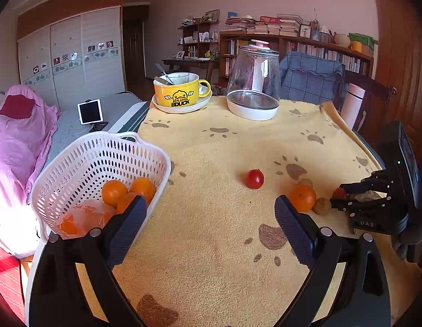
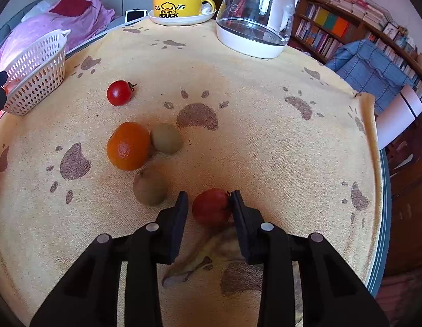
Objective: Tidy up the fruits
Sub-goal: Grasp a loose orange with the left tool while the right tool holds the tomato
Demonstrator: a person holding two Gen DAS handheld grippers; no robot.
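While the listing runs from largest item down: yellow paw-print cloth (image 2: 238, 87), covering the table and bearing everything below

Glass kettle (image 2: 256, 13) on white base, upright at the far edge of the cloth, just beside a yellow duck mug (image 2: 181, 5) standing on a white plate (image 2: 181, 20)

White perforated basket (image 1: 102, 160), at the left edge of the cloth, holding several oranges (image 1: 114, 192) and a printed plastic bag

Left gripper (image 1: 208, 218), jaws spread wide and holding nothing, hovering above bare cloth just right of the basket

Right gripper (image 2: 209, 207), jaws partly parted around the near tomato (image 2: 211, 207); right pad touching its side, left pad a small gap away

Loose orange (image 2: 128, 145), on the cloth mid-table, touching one kiwi (image 2: 166, 138) on its far right side

Second kiwi (image 2: 150, 188), just beside the orange on its near side, left of the right gripper's tips

Small tomato (image 2: 119, 92) with stem, lying alone between the fruit cluster and the basket, well apart from both
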